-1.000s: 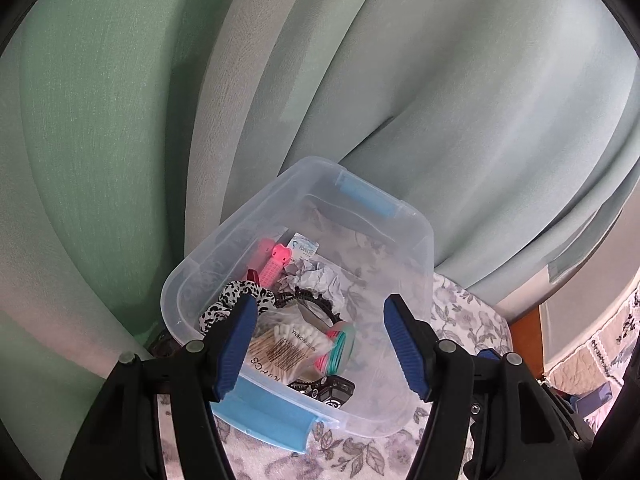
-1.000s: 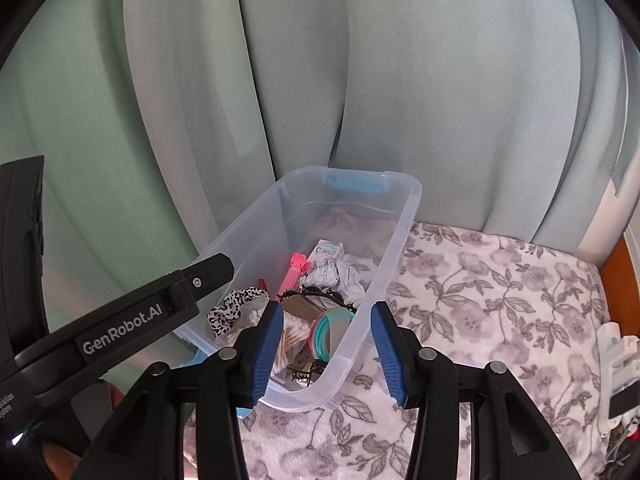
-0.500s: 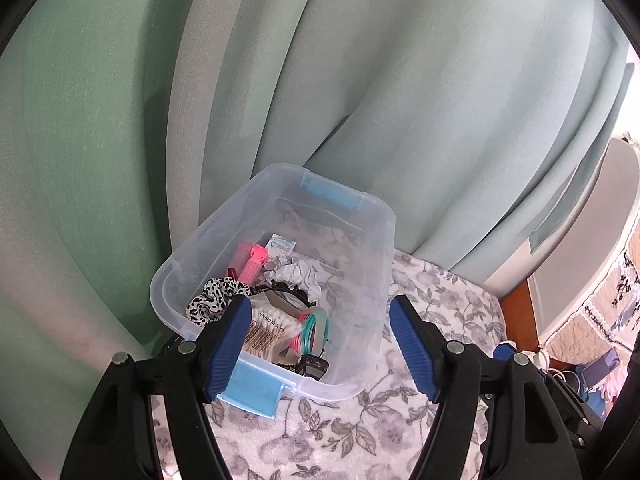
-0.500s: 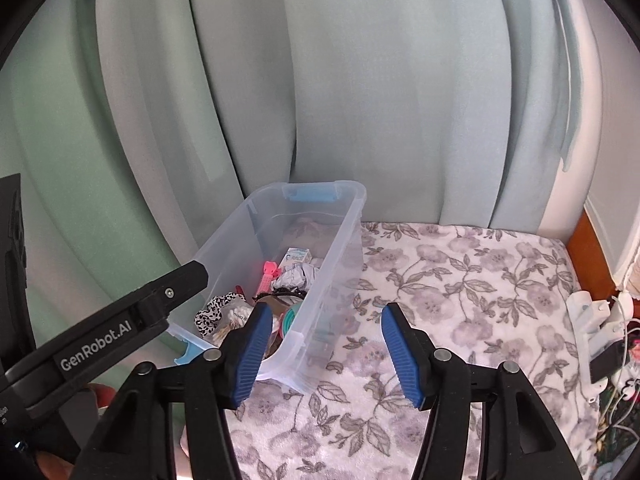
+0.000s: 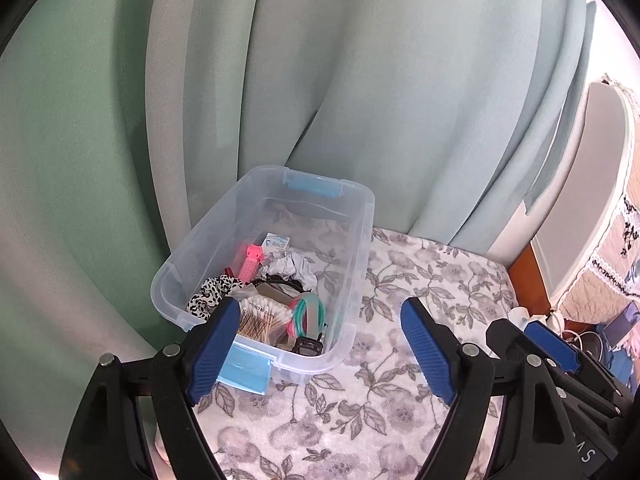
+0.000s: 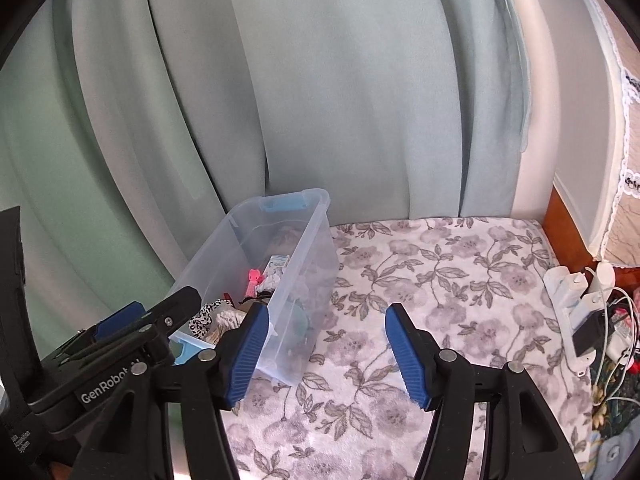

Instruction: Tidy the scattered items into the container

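Observation:
A clear plastic container [image 5: 362, 240] with blue handles stands on the floral cloth at the left, against the curtain; it also shows in the right wrist view [image 6: 316, 232]. Inside lie a pink item [image 5: 251, 264], a spotted scrunchie [image 5: 210, 294], cotton swabs [image 5: 262, 318], teal rings [image 5: 308, 314], crumpled paper [image 5: 290, 266] and a small box [image 5: 276, 241]. My left gripper [image 5: 320, 332] is open and empty, above and in front of the container. My right gripper [image 6: 324, 334] is open and empty, just right of the container.
A floral cloth [image 6: 440, 280] covers the surface right of the container. Green curtains [image 5: 360, 80] hang behind. A white power strip with plugs and cables [image 6: 576, 308] lies at the right edge. A wooden edge [image 6: 568, 228] and white furniture [image 5: 596, 200] stand at the right.
Both grippers have drawn back and up from the container and swung to the right. The right gripper's jaws have spread wider. The container now looks smaller and further left.

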`<state>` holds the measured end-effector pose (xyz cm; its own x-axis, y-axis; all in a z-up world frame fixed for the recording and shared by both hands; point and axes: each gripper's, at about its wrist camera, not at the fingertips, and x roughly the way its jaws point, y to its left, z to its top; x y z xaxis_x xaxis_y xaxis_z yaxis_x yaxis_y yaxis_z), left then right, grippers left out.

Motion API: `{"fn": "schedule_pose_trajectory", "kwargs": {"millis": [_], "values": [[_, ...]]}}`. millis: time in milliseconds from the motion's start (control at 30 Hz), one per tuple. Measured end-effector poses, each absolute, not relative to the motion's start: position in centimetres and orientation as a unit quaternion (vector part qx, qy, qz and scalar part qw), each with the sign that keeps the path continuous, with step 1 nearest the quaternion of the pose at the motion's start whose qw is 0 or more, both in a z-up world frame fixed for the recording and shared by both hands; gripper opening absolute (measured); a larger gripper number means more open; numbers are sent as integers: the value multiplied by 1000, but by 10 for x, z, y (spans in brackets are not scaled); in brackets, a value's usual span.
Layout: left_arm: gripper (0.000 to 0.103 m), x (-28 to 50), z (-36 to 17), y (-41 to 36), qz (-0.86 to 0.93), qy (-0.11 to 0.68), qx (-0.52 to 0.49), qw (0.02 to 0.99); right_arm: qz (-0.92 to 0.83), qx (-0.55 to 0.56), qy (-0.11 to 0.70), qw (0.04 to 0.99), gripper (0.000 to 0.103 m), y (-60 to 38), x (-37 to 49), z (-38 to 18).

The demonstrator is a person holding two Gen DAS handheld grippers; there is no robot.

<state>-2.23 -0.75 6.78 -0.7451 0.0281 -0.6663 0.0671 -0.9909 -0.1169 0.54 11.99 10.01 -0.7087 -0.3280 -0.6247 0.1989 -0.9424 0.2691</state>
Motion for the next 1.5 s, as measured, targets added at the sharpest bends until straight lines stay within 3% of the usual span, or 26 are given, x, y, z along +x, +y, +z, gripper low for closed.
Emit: {"fn": "schedule_pose_trajectory", "kwargs": {"millis": [500,567,633,1500], "values": [[94,-5,78,10,-935,36,352,7,-921,353,-107,123,89,154,25,106],[103,-3,77,10,-934,38,355,11,-922,350,-108,121,94,156,27,109],[103,0,77,11,-935,37,353,11,-924,346,-107,119,99,158,29,111],[103,8,79,7,-923,23,382,26,-930,350,-77,85,103,154,43,125]]}}
